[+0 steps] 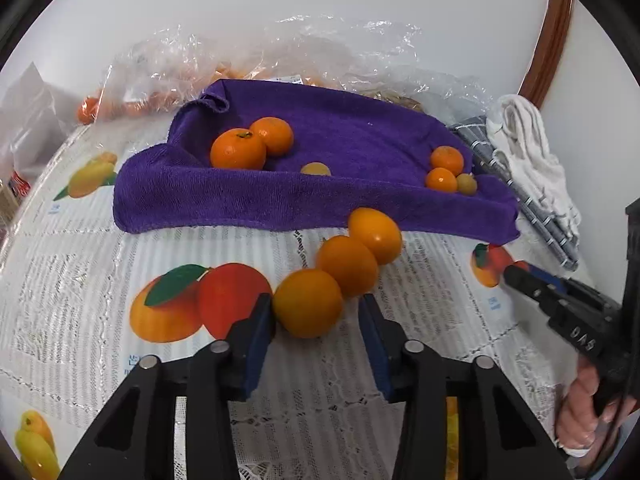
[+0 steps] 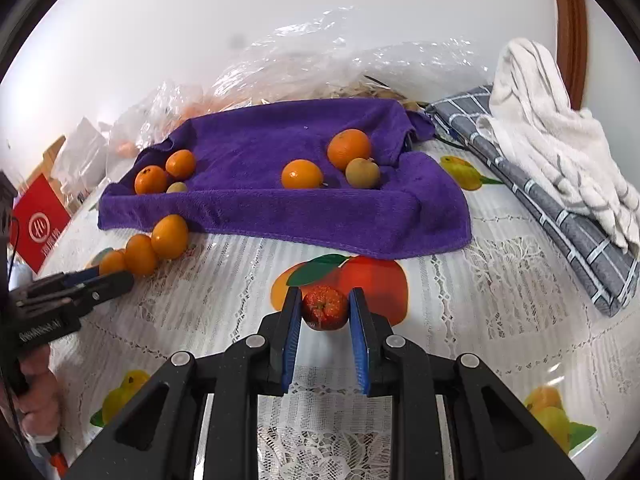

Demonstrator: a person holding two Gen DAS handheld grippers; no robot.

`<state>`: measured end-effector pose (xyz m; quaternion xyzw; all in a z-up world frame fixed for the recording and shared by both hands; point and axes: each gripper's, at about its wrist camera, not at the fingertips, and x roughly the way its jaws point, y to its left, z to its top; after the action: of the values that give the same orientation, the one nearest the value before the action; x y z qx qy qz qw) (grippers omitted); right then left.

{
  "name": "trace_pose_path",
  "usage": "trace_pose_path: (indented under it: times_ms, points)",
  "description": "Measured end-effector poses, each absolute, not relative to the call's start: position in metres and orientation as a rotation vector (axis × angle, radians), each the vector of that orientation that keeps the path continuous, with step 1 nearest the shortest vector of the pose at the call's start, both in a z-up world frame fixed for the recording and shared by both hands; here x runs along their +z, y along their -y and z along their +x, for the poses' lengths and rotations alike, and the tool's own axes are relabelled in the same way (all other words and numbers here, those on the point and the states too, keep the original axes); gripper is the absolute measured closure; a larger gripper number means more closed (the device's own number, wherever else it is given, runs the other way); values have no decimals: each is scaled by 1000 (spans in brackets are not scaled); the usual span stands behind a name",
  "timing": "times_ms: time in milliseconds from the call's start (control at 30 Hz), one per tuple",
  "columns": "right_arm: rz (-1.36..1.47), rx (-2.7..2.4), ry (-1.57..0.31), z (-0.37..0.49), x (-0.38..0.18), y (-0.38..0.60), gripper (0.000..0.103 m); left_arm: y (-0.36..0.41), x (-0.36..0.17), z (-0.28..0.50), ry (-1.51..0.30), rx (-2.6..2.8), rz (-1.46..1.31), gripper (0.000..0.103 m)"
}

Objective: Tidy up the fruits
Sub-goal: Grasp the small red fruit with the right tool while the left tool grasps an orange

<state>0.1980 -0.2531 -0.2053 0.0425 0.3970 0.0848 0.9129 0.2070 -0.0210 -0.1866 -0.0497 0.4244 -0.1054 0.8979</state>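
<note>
My right gripper (image 2: 325, 306) brackets a small red fruit (image 2: 325, 307); both pads sit at its flanks, but whether they pinch it or merely touch I cannot tell. My left gripper (image 1: 316, 312) stands spread, the nearest orange (image 1: 307, 303) of a row of three between the pads, apparently ungripped. The other two oranges (image 1: 362, 252) run toward one o'clock, up to the purple towel (image 1: 320, 200). On the towel, citrus sits in two clusters, at eleven o'clock (image 1: 252, 143) and at two o'clock (image 1: 447, 168), with brownish fruits among them. I judge the row is a like-with-like grouping on the patterned tablecloth (image 1: 440, 320).
</note>
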Motion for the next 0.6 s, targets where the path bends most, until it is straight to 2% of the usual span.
trace_pose_path:
  times_ms: [33, 600]
  points:
    - [99, 174, -817, 198, -205, 256, 79, 19, -187, 207, -880, -227, -116, 70]
    - [121, 208, -815, 200, -205, 260, 79, -21, -167, 197, -706, -145, -253, 70]
